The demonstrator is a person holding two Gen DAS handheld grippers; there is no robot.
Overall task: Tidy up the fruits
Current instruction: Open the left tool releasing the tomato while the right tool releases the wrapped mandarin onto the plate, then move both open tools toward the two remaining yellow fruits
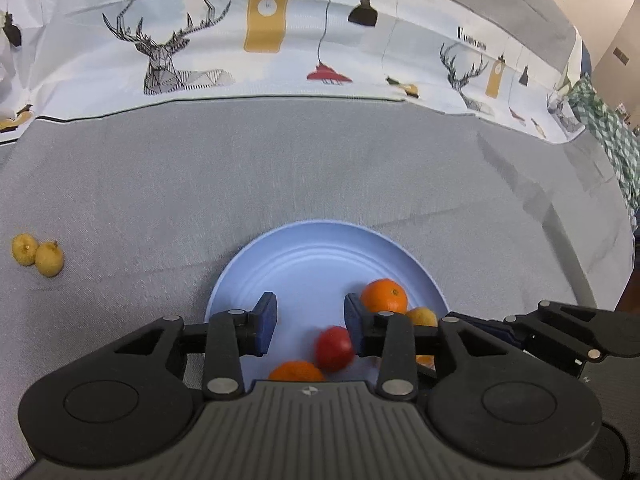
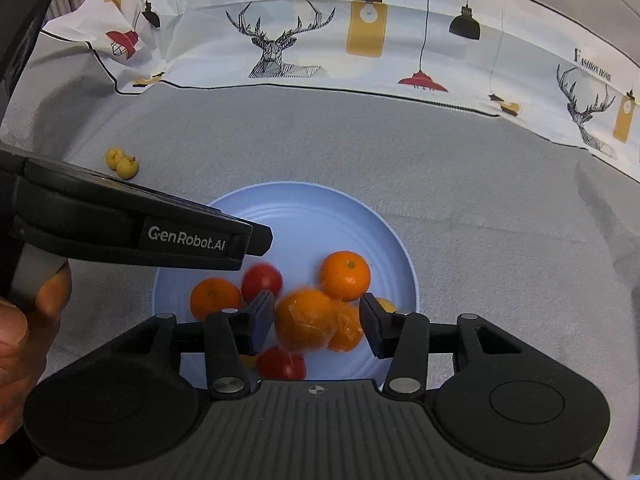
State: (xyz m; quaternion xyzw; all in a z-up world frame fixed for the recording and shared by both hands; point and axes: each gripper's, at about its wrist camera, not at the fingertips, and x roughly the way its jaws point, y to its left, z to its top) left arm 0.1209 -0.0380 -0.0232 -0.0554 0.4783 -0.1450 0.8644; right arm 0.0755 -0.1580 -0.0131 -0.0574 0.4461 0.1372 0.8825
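Lying blurred, seemingly untouched, between the spread right tongs (image 2: 316, 320), an orange (image 2: 306, 320); left tongs (image 1: 310, 322) spread.

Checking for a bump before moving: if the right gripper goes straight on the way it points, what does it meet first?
Probably the blurred orange between the open fingers of the right gripper, over the blue plate. Depth is unclear; it may sit slightly below the line.

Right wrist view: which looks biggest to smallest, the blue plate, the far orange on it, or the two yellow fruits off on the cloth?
1. Plate.
2. Far orange.
3. Yellow fruits, smallest; the two look alike, and they lie farther from the camera, so that may shrink them.
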